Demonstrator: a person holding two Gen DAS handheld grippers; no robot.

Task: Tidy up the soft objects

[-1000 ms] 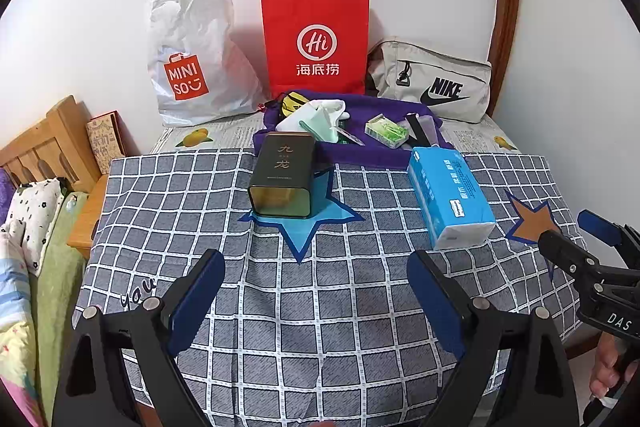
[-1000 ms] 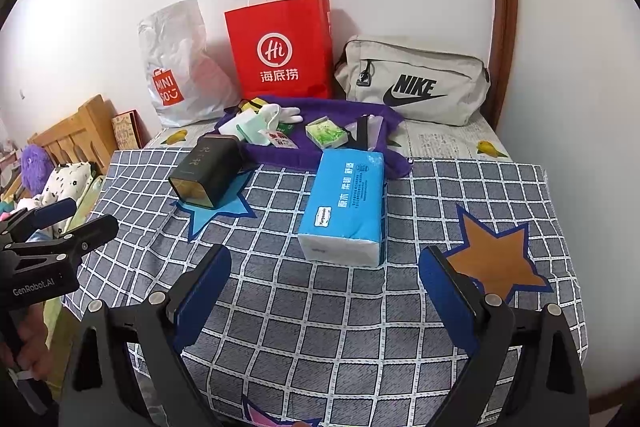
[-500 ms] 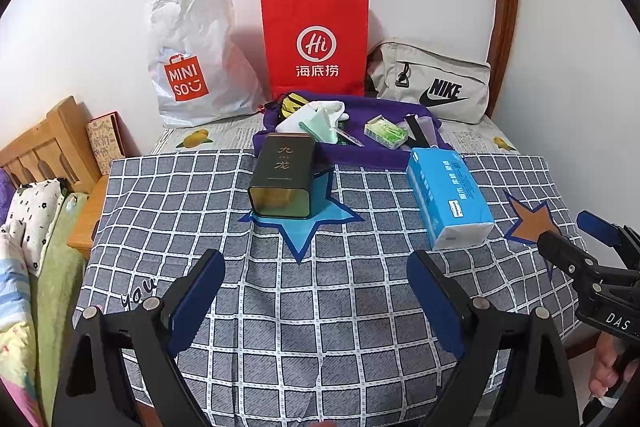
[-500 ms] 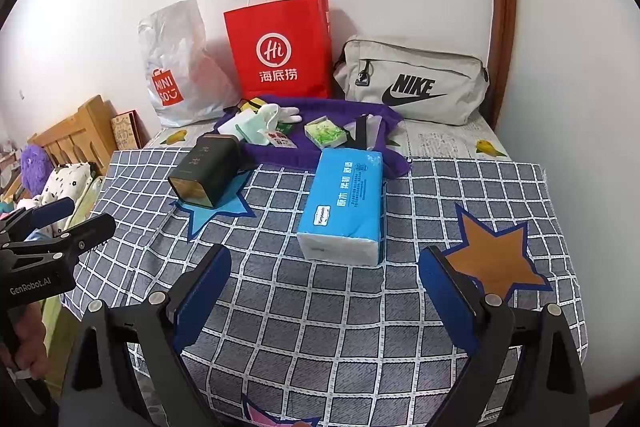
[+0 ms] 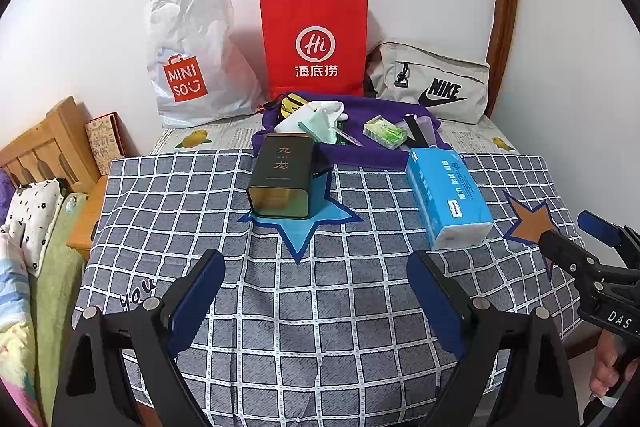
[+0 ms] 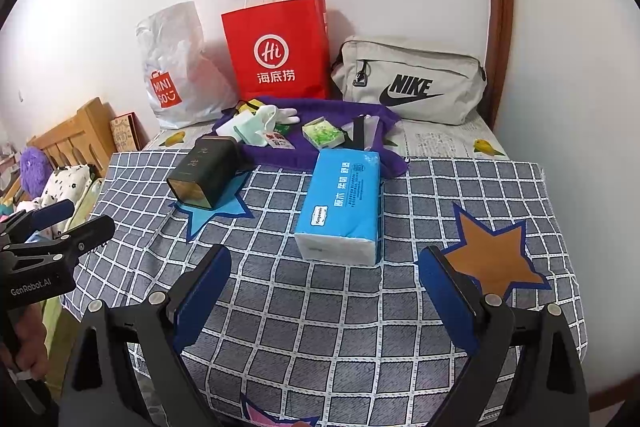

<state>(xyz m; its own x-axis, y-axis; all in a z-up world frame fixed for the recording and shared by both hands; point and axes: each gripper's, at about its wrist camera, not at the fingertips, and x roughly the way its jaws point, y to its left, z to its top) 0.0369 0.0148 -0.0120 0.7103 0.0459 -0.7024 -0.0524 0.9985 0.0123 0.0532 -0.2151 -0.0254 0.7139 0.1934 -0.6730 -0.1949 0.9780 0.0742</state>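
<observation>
A blue tissue pack (image 5: 448, 201) (image 6: 342, 203) lies on the checked cloth (image 5: 320, 307) right of a dark tin (image 5: 282, 181) (image 6: 204, 177). Behind them a purple cloth (image 5: 360, 151) (image 6: 320, 147) holds a white glove (image 6: 276, 117), a pale green pouch (image 5: 316, 127), a small green pack (image 5: 385, 133) and other small items. My left gripper (image 5: 314, 301) is open and empty above the cloth's near part. My right gripper (image 6: 324, 301) is open and empty, just in front of the tissue pack.
A white MINISO bag (image 5: 192, 59), a red paper bag (image 5: 314, 47) and a grey Nike pouch (image 5: 432, 83) stand against the back wall. A wooden headboard (image 5: 44, 147) and bedding (image 5: 28, 211) are at the left. The table edge drops off at the right.
Both grippers have crept very slightly forward; the scene sits a touch lower in the views. Nothing on the table has moved.
</observation>
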